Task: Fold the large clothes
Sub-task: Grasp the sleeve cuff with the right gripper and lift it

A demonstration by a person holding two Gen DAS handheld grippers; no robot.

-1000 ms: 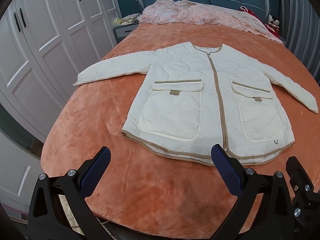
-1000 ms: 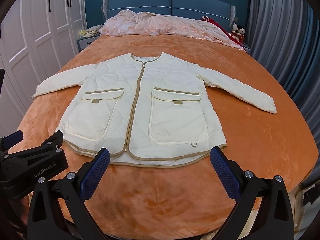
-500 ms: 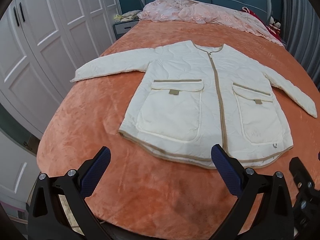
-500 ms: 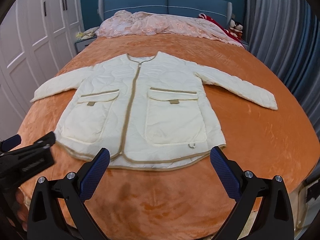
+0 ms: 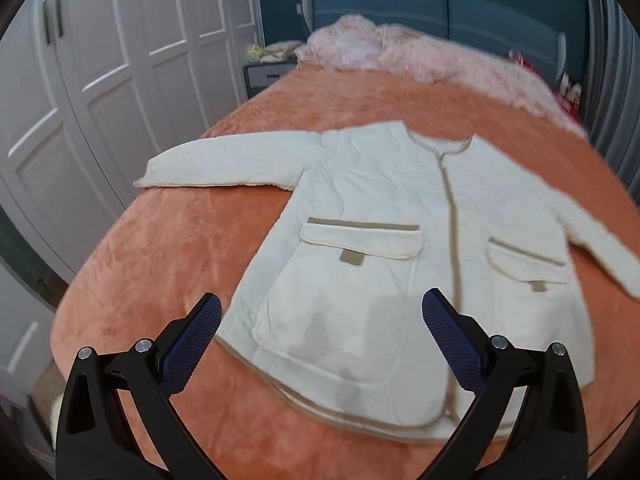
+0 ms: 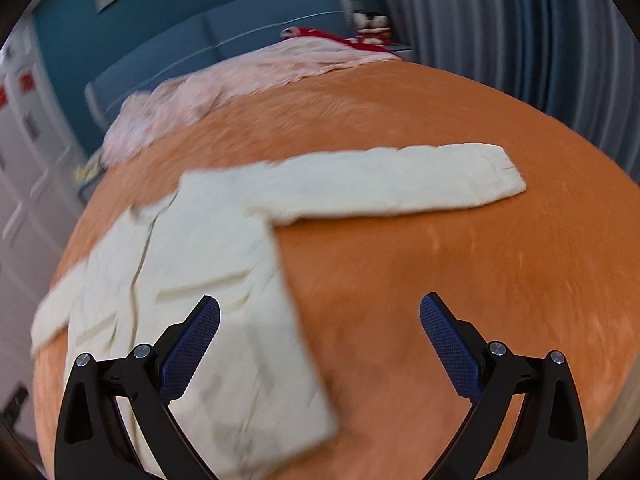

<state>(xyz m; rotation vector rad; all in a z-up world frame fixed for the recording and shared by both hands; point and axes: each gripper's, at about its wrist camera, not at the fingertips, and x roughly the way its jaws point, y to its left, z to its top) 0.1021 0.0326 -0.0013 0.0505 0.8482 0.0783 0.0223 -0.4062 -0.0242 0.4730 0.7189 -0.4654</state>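
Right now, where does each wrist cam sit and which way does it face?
Left wrist: sits behind the open left tool, low over the foot of the bed, facing the headboard; sees the jacket front and wardrobe; only tool fingers show.
Right wrist: sits behind the open right tool, rolled, aimed over the jacket's right sleeve toward the curtain; only tool fingers show.
Shared: jacket, orange bed, headboard.
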